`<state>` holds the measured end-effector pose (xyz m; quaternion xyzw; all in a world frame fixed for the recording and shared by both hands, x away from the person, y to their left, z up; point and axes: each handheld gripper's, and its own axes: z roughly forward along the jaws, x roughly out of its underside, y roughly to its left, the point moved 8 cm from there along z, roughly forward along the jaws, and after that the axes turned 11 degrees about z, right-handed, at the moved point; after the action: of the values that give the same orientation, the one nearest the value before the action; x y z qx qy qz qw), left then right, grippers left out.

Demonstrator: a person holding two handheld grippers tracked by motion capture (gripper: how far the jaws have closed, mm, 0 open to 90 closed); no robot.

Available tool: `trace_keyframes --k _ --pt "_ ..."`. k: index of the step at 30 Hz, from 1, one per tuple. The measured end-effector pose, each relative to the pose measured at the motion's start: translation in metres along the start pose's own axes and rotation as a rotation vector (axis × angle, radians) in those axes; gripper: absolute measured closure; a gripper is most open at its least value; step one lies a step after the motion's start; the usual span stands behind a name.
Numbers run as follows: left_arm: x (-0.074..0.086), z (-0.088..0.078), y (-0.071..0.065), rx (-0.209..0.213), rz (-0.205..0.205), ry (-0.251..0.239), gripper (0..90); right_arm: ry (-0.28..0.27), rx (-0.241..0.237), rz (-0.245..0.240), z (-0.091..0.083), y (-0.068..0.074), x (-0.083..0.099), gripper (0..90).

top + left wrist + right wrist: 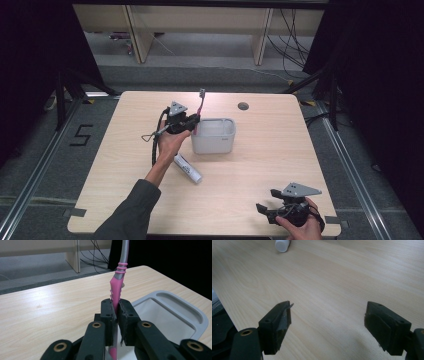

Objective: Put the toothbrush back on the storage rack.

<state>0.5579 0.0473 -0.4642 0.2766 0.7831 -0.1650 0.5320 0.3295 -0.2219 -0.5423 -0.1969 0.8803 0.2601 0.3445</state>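
A pink and grey toothbrush [201,102] [117,282] stands nearly upright, head up, beside the left rim of a grey plastic tub [214,135] [175,315]. My left gripper [192,121] [116,315] is shut on its pink handle, just left of the tub. A white toothpaste tube [188,168] lies on the table below that hand; its cap [281,245] shows at the top of the right gripper view. My right gripper [266,204] [327,322] rests near the table's front right corner, jaws wide open with nothing between them.
The light wooden table [260,170] has a round cable hole [243,106] at the back. Black curtains flank both sides, and cables [292,45] lie on the floor beyond the far edge.
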Motion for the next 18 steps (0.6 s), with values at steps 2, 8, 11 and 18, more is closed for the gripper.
trace_keyframes --k 2,8,11,18 --pt "0.001 0.000 -0.001 0.001 0.008 0.004 80.7 0.003 0.000 0.004 0.000 0.000 0.000 22.5" --pt "-0.001 -0.001 -0.002 0.000 0.016 0.006 80.3 0.002 -0.001 0.001 0.000 0.000 0.000 22.5" --pt "-0.002 -0.003 -0.003 -0.001 0.007 0.008 77.3 0.001 -0.001 0.000 0.000 0.000 0.000 22.5" --pt "-0.011 -0.018 -0.005 -0.025 0.017 0.005 65.6 -0.001 -0.001 0.003 0.000 0.000 0.000 22.5"
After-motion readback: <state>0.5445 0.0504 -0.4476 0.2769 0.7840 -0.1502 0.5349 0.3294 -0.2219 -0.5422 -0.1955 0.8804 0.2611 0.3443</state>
